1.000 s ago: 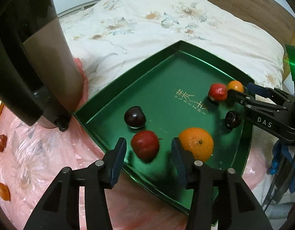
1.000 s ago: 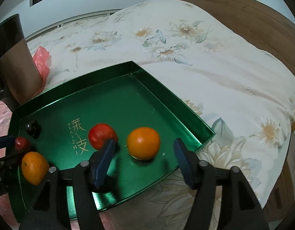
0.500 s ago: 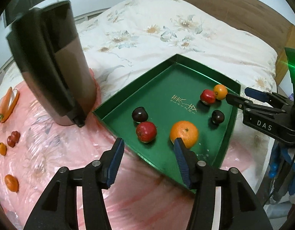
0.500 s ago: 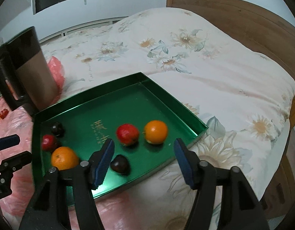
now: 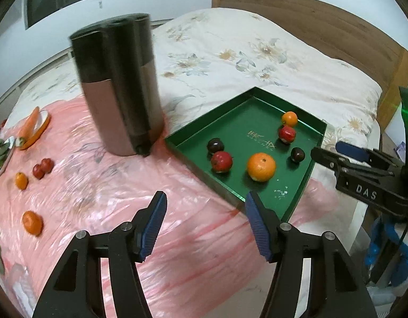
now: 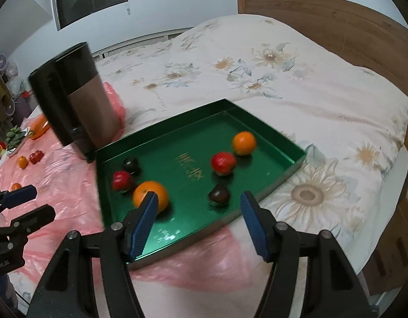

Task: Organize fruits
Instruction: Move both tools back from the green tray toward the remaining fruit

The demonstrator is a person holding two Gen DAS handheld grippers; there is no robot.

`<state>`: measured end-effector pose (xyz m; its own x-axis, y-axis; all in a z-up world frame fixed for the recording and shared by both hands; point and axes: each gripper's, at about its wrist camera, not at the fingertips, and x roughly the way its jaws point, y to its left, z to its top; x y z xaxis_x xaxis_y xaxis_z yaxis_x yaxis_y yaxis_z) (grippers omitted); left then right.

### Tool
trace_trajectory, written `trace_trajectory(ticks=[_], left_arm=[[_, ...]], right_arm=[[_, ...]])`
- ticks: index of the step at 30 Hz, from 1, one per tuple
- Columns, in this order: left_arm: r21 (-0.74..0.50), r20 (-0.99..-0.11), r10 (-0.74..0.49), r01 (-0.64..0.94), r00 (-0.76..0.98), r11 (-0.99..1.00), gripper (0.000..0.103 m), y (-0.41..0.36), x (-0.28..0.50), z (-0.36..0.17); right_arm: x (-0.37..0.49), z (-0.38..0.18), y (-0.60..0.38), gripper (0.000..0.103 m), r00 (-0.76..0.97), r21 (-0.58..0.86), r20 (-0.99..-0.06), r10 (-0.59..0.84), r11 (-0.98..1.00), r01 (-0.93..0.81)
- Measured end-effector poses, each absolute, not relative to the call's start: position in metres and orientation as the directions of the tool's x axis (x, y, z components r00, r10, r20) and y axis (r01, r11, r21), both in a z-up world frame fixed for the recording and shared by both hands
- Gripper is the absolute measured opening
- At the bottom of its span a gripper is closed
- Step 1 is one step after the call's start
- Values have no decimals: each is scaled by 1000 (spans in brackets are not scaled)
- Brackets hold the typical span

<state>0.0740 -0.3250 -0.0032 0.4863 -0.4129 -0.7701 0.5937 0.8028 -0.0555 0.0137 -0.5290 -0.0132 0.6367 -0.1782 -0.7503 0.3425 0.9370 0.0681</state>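
Fruit lies in the green tray on the bed: a large orange, two red apples, two dark plums and a small orange. More fruit sits on the pink plastic sheet at left, past the dark kettle. The left gripper is opening, empty, above the sheet. The right gripper is spread and empty over the tray's near edge.

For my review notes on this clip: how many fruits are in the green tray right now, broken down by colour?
Orange: 2, the large orange and the small orange
Red: 2, the near red fruit and the far red fruit
Dark purple: 2, the left dark fruit and the right dark fruit
Total in the green tray: 6
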Motion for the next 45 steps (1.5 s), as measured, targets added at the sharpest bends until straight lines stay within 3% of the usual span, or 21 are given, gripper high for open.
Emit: trace_trajectory(ticks=[24, 45], left_arm=[[-69, -722, -347, 436, 599, 897, 56, -203, 48, 8], [-68, -733, -214, 245, 645, 967, 56, -97, 50, -18]], right_arm=[[-11, 4, -412, 97, 654, 86, -753, -71, 975, 206], [23, 10, -297, 97, 660, 67, -746, 87, 996, -56]])
